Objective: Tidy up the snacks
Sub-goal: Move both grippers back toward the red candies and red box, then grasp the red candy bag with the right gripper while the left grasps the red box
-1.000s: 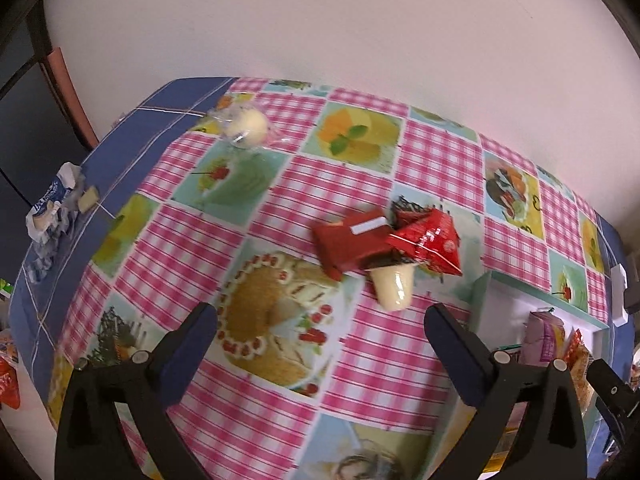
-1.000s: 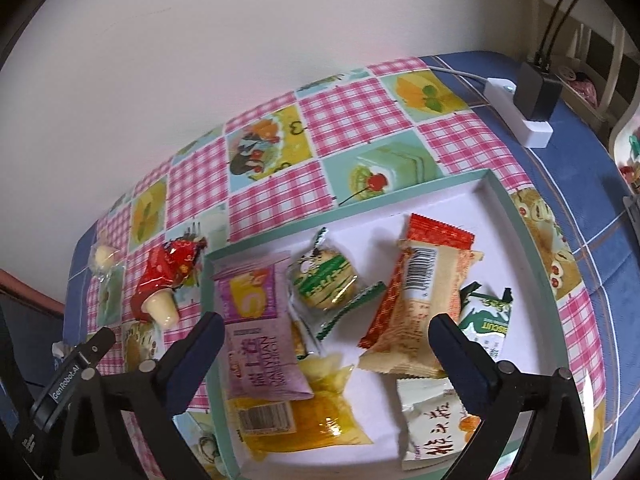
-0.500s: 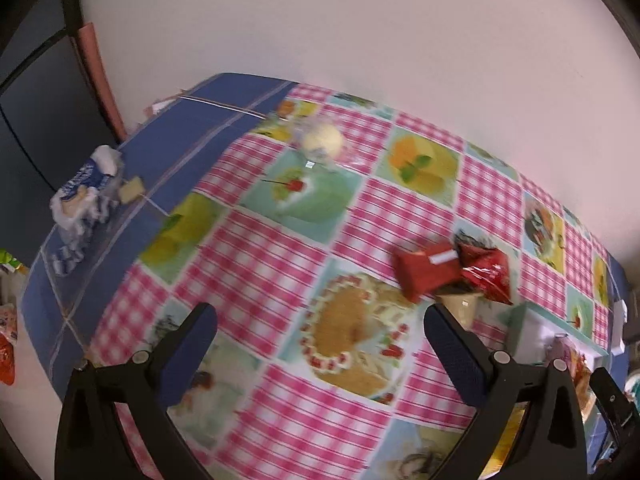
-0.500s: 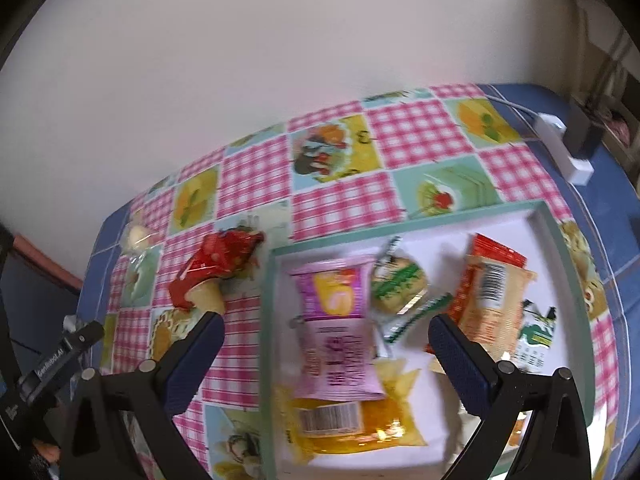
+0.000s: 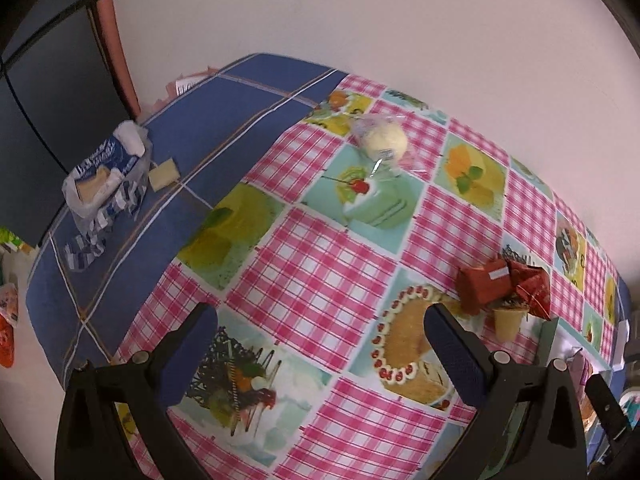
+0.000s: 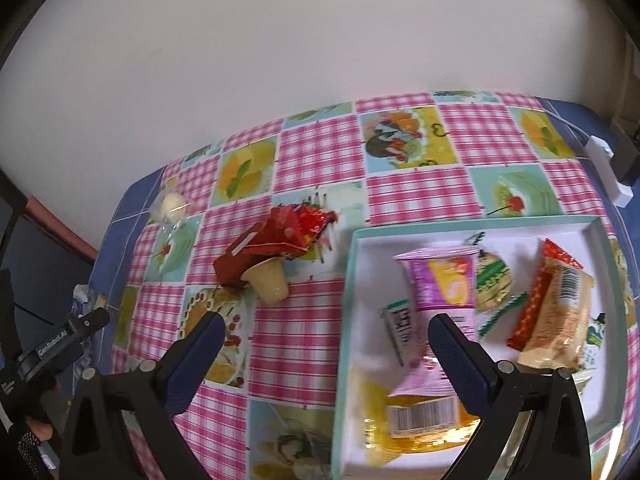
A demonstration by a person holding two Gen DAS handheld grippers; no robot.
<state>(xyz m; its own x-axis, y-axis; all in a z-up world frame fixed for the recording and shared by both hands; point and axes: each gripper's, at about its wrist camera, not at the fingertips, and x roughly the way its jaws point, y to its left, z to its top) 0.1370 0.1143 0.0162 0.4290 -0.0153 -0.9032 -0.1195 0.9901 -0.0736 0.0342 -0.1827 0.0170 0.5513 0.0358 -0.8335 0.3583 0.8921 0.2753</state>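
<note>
Right wrist — pale jelly cup [image 6: 267, 282] tipped, red packets [image 6: 280, 236]

trays [image 6: 608, 300]: 1 | red packets [image 6: 276, 236]: 2 | jelly cups [image 6: 267, 282]: 1 | wrapped buns [image 5: 382, 140]: 1 | grippers [image 5: 320, 344]: 2

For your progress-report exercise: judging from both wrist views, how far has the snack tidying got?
Done: several packets, including a purple packet and an orange-red wafer pack, lie in the tray. In hand: nothing; the left tongs and right tongs are open. Left: the red packets, the jelly cup and the wrapped round bun lie on the tablecloth.
</note>
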